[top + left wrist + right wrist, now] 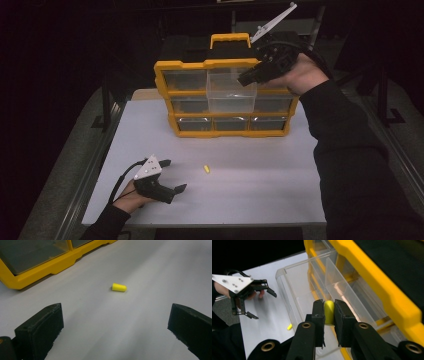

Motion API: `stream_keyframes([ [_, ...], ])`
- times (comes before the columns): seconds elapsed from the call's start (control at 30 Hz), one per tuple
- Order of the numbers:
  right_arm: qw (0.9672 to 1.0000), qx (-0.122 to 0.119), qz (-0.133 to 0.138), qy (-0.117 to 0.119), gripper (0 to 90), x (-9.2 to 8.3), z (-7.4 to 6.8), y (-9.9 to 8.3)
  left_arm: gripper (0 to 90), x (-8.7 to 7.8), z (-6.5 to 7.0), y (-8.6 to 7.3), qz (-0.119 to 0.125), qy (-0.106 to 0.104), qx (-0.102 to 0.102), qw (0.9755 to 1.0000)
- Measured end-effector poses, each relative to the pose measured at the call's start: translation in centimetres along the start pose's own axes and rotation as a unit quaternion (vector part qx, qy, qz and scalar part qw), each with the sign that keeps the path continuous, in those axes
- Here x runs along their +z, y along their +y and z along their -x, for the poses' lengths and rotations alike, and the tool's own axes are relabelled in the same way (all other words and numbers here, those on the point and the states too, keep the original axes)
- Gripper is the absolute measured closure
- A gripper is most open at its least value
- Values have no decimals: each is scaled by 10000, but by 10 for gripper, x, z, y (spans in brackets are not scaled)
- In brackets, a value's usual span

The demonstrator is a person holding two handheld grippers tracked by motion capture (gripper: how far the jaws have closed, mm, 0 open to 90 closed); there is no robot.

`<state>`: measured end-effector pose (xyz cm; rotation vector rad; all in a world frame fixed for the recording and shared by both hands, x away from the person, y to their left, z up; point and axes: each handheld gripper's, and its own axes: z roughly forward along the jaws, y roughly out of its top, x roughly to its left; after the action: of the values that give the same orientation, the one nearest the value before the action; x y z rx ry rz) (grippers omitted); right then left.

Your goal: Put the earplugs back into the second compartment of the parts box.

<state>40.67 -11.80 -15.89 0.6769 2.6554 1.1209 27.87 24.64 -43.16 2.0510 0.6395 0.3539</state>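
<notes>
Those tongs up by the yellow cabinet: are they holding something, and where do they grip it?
Yes. The right tongs pinch a small yellow earplug by its sides, above the open clear drawer. The left tongs hold nothing.

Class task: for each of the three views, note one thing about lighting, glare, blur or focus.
High view: lit white table, surroundings almost black. Left gripper view: yellow plug fairly sharp, the near jaws soft. Right gripper view: glare streaks on the clear drawer, background dark, held plug crisp.
</notes>
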Motion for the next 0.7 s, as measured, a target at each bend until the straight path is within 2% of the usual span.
stream_keyframes([
  [0.2,9997,-67,-223,-53,750,13,-2,0,0,0,0,0,2,-15,-1,10000],
  [0.3,9998,-66,-191,-65,701,14,-3,0,0,0,0,0,-1,-18,0,10000],
  [0.4,9999,-49,-125,-98,691,11,-3,0,0,0,0,0,-4,-18,0,10000],
  [0.7,9997,38,78,-216,875,-11,-1,-2,0,-1,0,0,-7,-33,-9,10000],
])
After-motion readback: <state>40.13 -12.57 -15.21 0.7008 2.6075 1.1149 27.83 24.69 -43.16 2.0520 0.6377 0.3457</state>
